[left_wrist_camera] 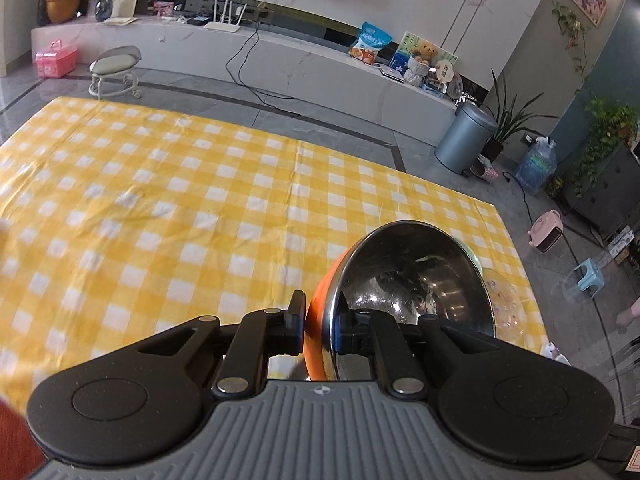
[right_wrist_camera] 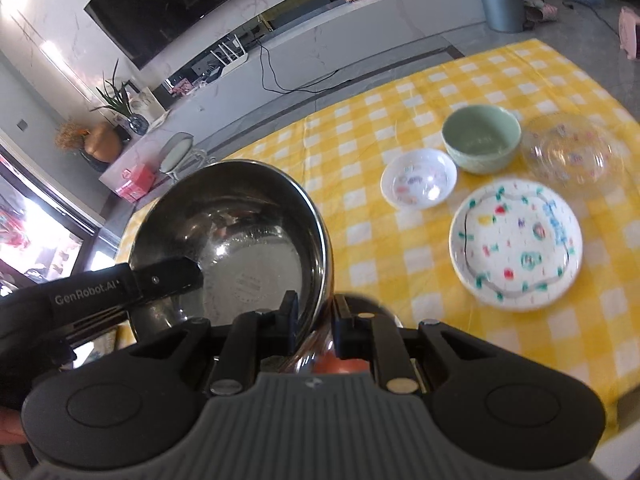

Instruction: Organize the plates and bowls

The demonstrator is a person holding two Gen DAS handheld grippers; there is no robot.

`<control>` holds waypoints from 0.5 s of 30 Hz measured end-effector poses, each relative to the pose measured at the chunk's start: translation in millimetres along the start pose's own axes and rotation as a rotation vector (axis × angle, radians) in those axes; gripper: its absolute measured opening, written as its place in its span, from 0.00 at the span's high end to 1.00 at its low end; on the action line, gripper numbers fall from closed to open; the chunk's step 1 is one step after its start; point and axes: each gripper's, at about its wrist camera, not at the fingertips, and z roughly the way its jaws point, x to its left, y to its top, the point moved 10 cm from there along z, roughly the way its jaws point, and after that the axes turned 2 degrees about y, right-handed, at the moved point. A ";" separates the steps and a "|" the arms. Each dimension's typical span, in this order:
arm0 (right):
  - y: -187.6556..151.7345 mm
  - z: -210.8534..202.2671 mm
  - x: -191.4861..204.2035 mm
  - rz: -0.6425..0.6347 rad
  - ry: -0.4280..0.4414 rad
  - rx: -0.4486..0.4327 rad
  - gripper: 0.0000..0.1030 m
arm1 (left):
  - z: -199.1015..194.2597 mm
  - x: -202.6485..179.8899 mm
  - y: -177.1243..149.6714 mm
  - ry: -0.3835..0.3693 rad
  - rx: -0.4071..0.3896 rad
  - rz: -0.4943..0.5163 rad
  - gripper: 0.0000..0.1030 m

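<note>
A steel bowl with an orange outside (left_wrist_camera: 412, 280) hangs tilted above the yellow checked tablecloth (left_wrist_camera: 180, 200), held from both sides. My left gripper (left_wrist_camera: 320, 314) is shut on its rim, one finger outside on the orange wall, one inside. My right gripper (right_wrist_camera: 314, 308) is shut on the opposite rim of the steel bowl (right_wrist_camera: 240, 232), and the left gripper's finger (right_wrist_camera: 168, 276) shows inside it. On the cloth to the right stand a green bowl (right_wrist_camera: 480, 142), a small white bowl (right_wrist_camera: 418, 178), a clear glass plate (right_wrist_camera: 572, 152) and a patterned white plate (right_wrist_camera: 516, 240).
The left and middle of the tablecloth (right_wrist_camera: 360, 128) carry nothing. Beyond the table are a low marble TV bench (left_wrist_camera: 280, 52), a small stool (left_wrist_camera: 116, 70) and a grey bin (left_wrist_camera: 464, 136). A pink heater (left_wrist_camera: 546, 232) and blue step stool (left_wrist_camera: 590, 274) sit on the floor at right.
</note>
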 end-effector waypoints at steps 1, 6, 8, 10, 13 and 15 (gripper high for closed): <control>-4.6 -4.6 -0.9 0.007 0.006 0.000 0.85 | -2.9 1.6 -4.6 -0.006 0.002 -0.009 0.87; -22.6 -23.7 -5.1 0.026 0.014 -0.024 0.85 | -11.5 5.1 -22.8 -0.015 0.007 -0.010 0.87; -29.2 -25.9 -7.7 0.035 0.019 -0.020 0.85 | -13.0 7.0 -31.0 -0.010 0.011 -0.014 0.87; -34.7 -26.9 -10.6 0.043 0.021 -0.015 0.85 | -12.4 9.1 -37.3 -0.013 0.020 -0.022 0.87; -39.9 -27.7 -15.6 0.050 0.018 -0.015 0.85 | -9.9 11.4 -49.1 -0.012 0.039 -0.026 0.88; -41.0 -26.2 -18.7 0.054 0.013 -0.014 0.85 | -6.0 12.6 -53.4 -0.008 0.051 -0.024 0.88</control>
